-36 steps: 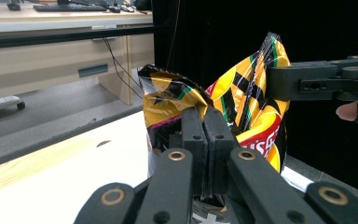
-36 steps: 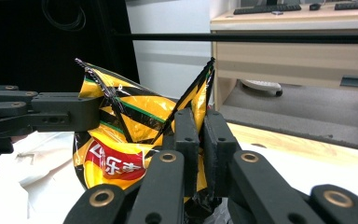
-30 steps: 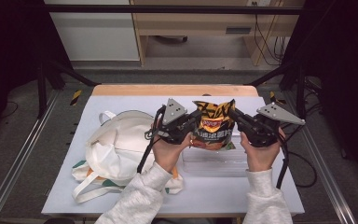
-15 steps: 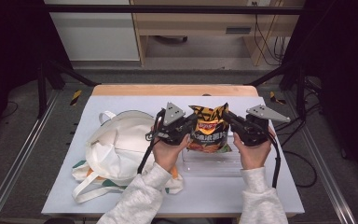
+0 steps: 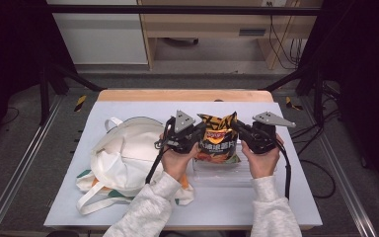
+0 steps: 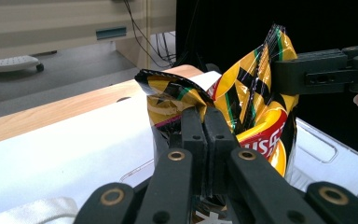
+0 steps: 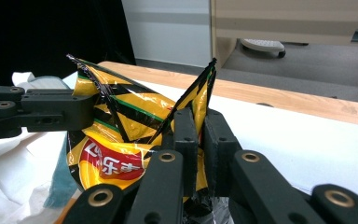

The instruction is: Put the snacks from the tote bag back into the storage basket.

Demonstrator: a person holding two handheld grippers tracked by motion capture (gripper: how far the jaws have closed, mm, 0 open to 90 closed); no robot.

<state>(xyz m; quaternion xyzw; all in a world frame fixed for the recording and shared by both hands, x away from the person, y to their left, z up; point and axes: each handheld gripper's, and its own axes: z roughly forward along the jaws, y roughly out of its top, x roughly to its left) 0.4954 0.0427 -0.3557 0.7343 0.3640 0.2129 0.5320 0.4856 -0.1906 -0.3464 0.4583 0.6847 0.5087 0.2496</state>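
Note:
A yellow and black chip bag (image 5: 218, 140) stands upright over a clear plastic tray (image 5: 222, 171) in the middle of the table. My left gripper (image 5: 201, 134) is shut on the bag's top left corner, seen close up in the left gripper view (image 6: 204, 119). My right gripper (image 5: 237, 130) is shut on the top right corner, its jaws pinching the foil (image 7: 196, 120). In each gripper view the bag (image 6: 256, 109) (image 7: 121, 140) spreads toward the other gripper (image 6: 307, 74) (image 7: 70, 111), which grips its far corner.
A white cloth tote bag (image 5: 123, 153) with loose handles lies on the left of the white tabletop (image 5: 143, 111), touching the left forearm. A wooden strip (image 5: 177, 95) runs along the table's far edge. Cables trail from both grippers.
Both grippers have come closer together, the right one moving left. The bag's top has narrowed and crumpled between them.

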